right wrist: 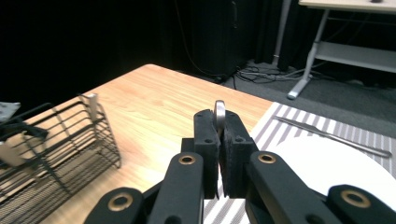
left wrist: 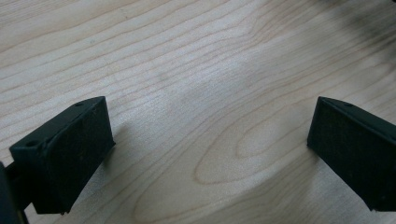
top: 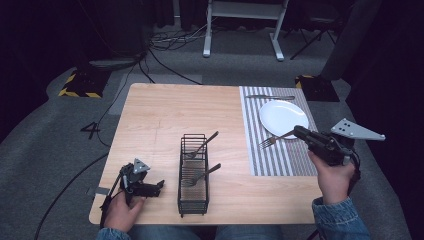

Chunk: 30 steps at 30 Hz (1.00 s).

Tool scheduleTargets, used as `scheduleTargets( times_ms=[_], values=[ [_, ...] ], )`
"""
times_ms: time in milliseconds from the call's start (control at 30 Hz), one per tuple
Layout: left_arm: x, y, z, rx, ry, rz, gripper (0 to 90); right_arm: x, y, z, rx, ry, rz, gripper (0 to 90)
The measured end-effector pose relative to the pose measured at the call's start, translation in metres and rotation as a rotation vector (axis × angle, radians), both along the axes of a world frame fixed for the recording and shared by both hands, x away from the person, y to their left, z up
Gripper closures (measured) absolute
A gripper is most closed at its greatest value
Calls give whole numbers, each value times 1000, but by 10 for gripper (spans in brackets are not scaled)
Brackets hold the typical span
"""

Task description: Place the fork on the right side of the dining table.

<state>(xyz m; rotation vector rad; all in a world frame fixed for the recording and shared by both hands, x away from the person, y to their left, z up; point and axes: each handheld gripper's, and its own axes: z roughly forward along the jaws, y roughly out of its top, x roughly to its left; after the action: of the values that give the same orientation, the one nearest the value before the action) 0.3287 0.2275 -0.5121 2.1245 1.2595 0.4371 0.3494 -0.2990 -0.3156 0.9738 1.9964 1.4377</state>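
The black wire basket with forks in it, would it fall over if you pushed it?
Probably not easily. The black wire basket looks long and low on the wooden table, so it would more likely slide. Its thin wire suggests it is light. The two forks leaning in it might rattle or shift.

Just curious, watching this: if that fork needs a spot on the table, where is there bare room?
Most free: the bare wood left of the basket, from the far edge down to the left tool. A narrower bare strip runs between basket and mat. The mat is crowded: plate, knife at its far end, and the fork held over it by the right tool.
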Motion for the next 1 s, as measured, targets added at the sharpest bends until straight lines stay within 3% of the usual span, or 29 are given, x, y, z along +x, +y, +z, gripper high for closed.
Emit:
scheduleTargets(
  times_ms=[267,700,1000],
  values=[
    [0,0,0,-1,0,0,3,18,-4,-17,-23,20,-60,867],
    [0,0,0,-1,-1,0,3,43,4,-45,-61,81,-103,867],
    [0,0,0,-1,0,0,2,50,5,-58,-70,113,-117,867]
  ],
)
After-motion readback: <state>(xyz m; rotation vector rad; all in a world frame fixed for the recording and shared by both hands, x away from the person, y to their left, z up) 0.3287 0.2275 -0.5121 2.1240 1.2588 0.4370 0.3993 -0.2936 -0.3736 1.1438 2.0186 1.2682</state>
